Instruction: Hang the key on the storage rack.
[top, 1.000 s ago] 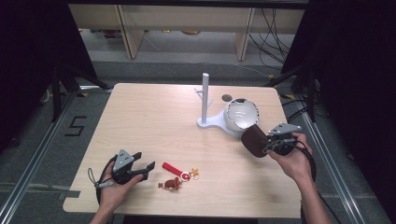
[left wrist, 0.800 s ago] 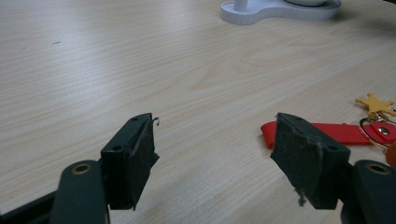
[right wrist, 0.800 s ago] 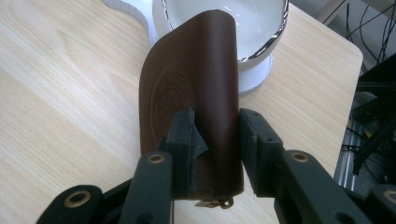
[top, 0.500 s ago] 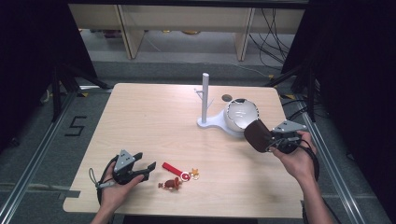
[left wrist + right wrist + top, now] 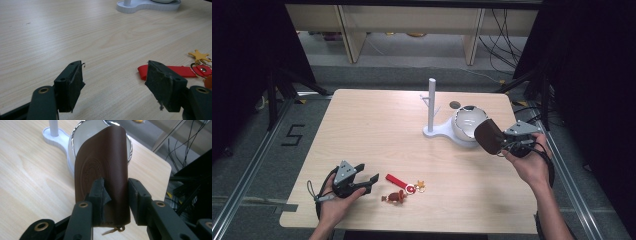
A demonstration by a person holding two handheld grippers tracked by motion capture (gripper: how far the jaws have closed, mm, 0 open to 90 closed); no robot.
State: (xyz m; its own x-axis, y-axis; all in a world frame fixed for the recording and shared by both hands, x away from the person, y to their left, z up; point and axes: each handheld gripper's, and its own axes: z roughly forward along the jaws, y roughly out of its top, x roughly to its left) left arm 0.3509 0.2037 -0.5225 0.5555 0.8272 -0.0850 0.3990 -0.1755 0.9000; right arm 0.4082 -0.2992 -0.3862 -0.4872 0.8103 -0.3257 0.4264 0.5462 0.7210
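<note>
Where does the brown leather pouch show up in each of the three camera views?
High view: the brown leather pouch sits right of centre, held in the right tongs, beside the white bowl.
Left gripper view: not in it.
Right gripper view: the pouch stands in the centre, clamped between the jaws.
Shared landmark: the white stand.

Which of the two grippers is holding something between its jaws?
The right gripper: it clamps a brown leather pouch beside the white bowl. The left gripper stands open, with nothing between its jaws.
</note>
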